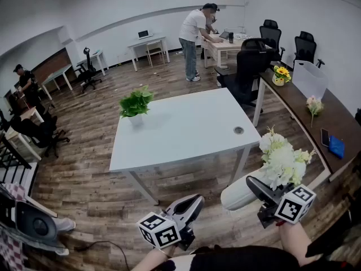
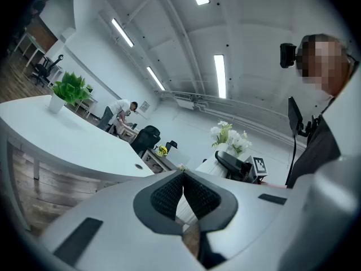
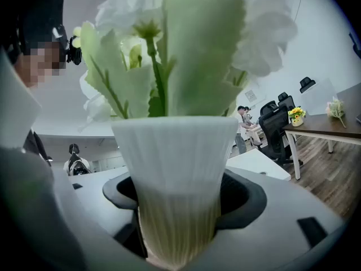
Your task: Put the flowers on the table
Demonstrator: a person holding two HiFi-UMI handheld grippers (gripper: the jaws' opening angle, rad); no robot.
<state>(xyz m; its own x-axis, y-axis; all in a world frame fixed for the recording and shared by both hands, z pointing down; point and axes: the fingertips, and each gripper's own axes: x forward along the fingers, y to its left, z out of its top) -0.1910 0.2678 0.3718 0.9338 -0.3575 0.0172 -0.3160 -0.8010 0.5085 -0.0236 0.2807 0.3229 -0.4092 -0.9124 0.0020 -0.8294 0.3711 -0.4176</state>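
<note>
A bunch of white flowers (image 1: pixel 280 158) stands in a ribbed white vase (image 1: pixel 239 194), held low in front of me, off the near right corner of the white table (image 1: pixel 186 130). My right gripper (image 1: pixel 250 188) is shut on the vase. In the right gripper view the vase (image 3: pixel 179 174) fills the space between the dark pads (image 3: pixel 240 193), with the blooms (image 3: pixel 186 44) above. My left gripper (image 1: pixel 189 206) hangs to the left of it, shut and empty. In the left gripper view its pads (image 2: pixel 169 195) meet at the tip, and the flowers (image 2: pixel 228 134) show beyond.
A green potted plant (image 1: pixel 135 103) stands at the table's far left; a cable hole (image 1: pixel 238 130) sits near its right edge. To the right runs a brown counter (image 1: pixel 338 117) with yellow flowers (image 1: pixel 280 74) and a pink stem (image 1: pixel 313 105). A black chair (image 1: pixel 248 66) and a person (image 1: pixel 193 38) are behind.
</note>
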